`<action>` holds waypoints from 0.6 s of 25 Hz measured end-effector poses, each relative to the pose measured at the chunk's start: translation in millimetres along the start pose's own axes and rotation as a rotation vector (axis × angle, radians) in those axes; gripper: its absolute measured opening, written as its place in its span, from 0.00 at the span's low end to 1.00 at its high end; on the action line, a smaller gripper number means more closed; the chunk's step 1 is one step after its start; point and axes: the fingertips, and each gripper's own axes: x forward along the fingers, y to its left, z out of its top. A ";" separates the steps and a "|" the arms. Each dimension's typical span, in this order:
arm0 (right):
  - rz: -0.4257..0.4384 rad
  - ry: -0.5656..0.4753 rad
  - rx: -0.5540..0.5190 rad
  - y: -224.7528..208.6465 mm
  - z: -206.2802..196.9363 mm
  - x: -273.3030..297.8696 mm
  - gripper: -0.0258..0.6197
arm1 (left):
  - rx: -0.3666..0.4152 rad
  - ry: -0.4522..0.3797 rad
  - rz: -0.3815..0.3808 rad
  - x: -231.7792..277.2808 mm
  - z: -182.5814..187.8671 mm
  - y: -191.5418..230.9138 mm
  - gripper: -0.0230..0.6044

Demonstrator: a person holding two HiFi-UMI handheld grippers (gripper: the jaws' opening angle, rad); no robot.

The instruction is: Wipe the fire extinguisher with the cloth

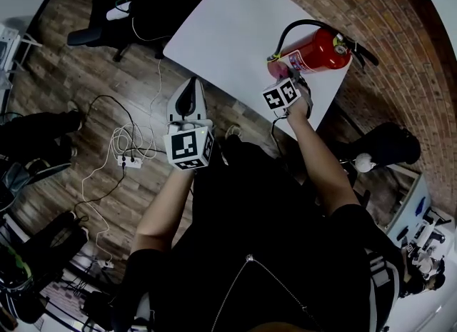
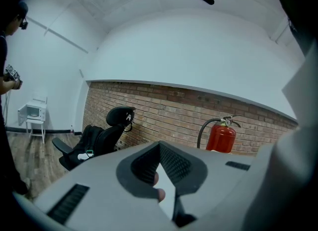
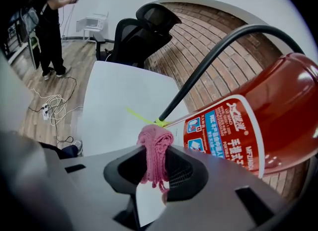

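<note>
1. The left gripper (image 1: 188, 88) (image 2: 160, 145) has its jaws drawn together with nothing between them. In the head view it hangs just off the near edge of the white tabletop (image 1: 228, 31).
2. Ahead of the left jaws and to their left, a black office chair (image 2: 107, 133) stands against the brick wall (image 2: 164, 108).
3. Ahead of the left jaws and to their right, well apart from them, the red fire extinguisher (image 2: 220, 138) stands upright on the tabletop.
4. Below and left of the left jaws in the head view, white cables (image 1: 125, 145) lie looped on the wooden floor (image 1: 64, 73).
5. The right gripper (image 1: 278, 77) (image 3: 155, 143) has its jaws closed on the pink cloth (image 1: 273, 68) (image 3: 155, 150). The cloth bunches above the jaw tips, and its frayed end hangs down between them.
6. Just beyond the right jaws and to their right, the fire extinguisher (image 1: 321, 51) (image 3: 268, 120) fills the right gripper view. Its white label (image 3: 223, 130) is just beside the cloth; whether the two touch cannot be told.
7. Directly beyond the cloth, the black hose (image 3: 208, 66) rises from a yellow-green tie (image 3: 144, 118) and arcs over the red body.
</note>
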 end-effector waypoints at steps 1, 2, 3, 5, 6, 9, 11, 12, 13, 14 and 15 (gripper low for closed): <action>-0.003 -0.005 -0.001 -1.5 0.6 -2.7 0.20 | 0.001 0.000 -0.002 -0.1 0.0 -0.7 0.05; -0.006 -0.010 0.000 -3.1 1.1 -5.3 0.20 | 0.001 -0.001 -0.004 -0.1 0.2 -1.4 0.05; -0.009 -0.014 0.001 -4.7 1.5 -7.8 0.20 | 0.002 -0.002 -0.005 -0.1 0.6 -2.3 0.05; -0.012 -0.024 0.007 -7.7 2.2 -12.7 0.20 | 0.004 -0.004 -0.009 -0.2 1.5 -3.8 0.05; -0.010 -0.030 0.012 -8.6 2.5 -15.1 0.20 | 0.006 -0.004 -0.011 -0.2 1.6 -4.5 0.05; -0.005 -0.053 0.031 -13.3 4.5 -24.5 0.20 | 0.010 0.002 -0.013 0.3 0.1 -6.7 0.05; -0.012 -0.064 0.041 -19.3 6.4 -32.5 0.20 | 0.010 0.006 -0.015 0.8 -0.7 -8.2 0.05; -0.018 -0.069 0.044 -22.5 7.6 -36.6 0.20 | 0.010 0.006 -0.017 1.2 -0.5 -8.9 0.05; -0.024 -0.074 0.046 -25.4 8.9 -40.3 0.20 | 0.011 0.007 -0.019 1.9 -0.1 -9.9 0.05; -0.028 -0.079 0.047 -27.9 10.0 -43.4 0.20 | 0.011 0.007 -0.022 2.9 0.1 -11.2 0.05; -0.029 -0.085 0.050 -30.0 10.5 -46.0 0.20 | 0.012 0.007 -0.026 4.1 0.3 -13.0 0.05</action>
